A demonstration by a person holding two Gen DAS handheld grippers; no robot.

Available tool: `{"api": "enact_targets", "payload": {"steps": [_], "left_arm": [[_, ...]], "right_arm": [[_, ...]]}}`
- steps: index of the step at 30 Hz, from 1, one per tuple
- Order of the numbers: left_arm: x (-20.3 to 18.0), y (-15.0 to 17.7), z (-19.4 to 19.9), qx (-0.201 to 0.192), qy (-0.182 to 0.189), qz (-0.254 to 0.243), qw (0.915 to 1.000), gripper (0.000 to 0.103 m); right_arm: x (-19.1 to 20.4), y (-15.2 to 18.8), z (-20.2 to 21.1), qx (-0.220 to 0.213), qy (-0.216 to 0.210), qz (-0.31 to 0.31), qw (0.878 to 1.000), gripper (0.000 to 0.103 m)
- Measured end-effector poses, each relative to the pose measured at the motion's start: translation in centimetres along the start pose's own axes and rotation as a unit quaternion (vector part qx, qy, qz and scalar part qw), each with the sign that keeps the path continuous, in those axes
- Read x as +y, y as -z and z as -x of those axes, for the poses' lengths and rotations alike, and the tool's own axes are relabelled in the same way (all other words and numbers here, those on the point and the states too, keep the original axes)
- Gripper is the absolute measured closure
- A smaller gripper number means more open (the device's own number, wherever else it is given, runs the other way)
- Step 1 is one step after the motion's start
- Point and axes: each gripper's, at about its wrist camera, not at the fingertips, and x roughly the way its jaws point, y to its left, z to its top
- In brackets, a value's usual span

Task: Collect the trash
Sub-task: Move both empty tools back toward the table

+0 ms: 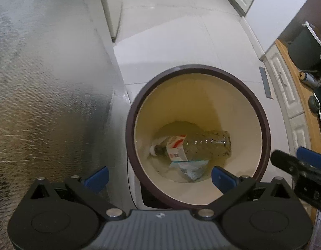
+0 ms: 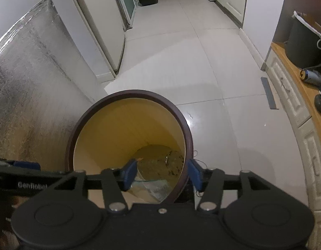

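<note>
— While both cameras look steeply down into it, how much room is there around the bin (image 1: 262, 125)?

— Its dark round rim stands on pale floor tiles (image 2: 212, 66); open floor stretches far and right. On the left a silver textured panel (image 1: 45, 83) runs close beside it. At far right a wooden table (image 2: 294, 70) edge curves past.

— Where is the trash?

— A clear plastic bottle (image 1: 202, 145) lies on its side at the bottom of the bin, a crumpled wrapper (image 1: 191, 167) just near of it. In the right view the bottle is mostly hidden by the pads and bin wall.

— And the tools?

— The left hand-held gripper (image 1: 160, 175) is spread wide above the near rim, nothing between its blue pads. The right hand-held gripper (image 2: 162, 173) is parted too, empty, its pads straddling the right rim without pressing on it.
</note>
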Motion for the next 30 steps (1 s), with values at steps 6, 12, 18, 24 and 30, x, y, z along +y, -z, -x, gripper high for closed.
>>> {"api": "enact_targets", "payload": {"steps": [6, 12, 18, 24, 30], "left_arm": [[0.6, 1.4, 1.0, -0.009, -0.016, 0.0, 0.9998, 0.0], [0.0, 4.0, 2.1, -0.025, -0.013, -0.02, 0.9994, 0.0], [0.3, 5.3, 3.2, -0.035, -0.014, -0.014, 0.9992, 0.0], [0.8, 6.3, 6.0, -0.061, -0.01, -0.006, 0.998, 0.0], [1.1, 7.6, 9.4, -0.093, -0.002, -0.01, 0.9956, 0.0]], "right_arm": [[0.2, 0.8, 1.8, -0.009, 0.006, 0.019, 1.0, 0.029], [0.5, 1.7, 3.4, -0.018, 0.013, 0.024, 0.999, 0.019], [0.3, 3.2, 5.2, -0.027, 0.027, 0.026, 0.999, 0.003], [0.1, 4.7, 7.0, -0.039, 0.043, 0.028, 0.998, 0.0], [0.3, 5.9, 9.6, -0.059, 0.047, 0.029, 0.997, 0.0]]}}
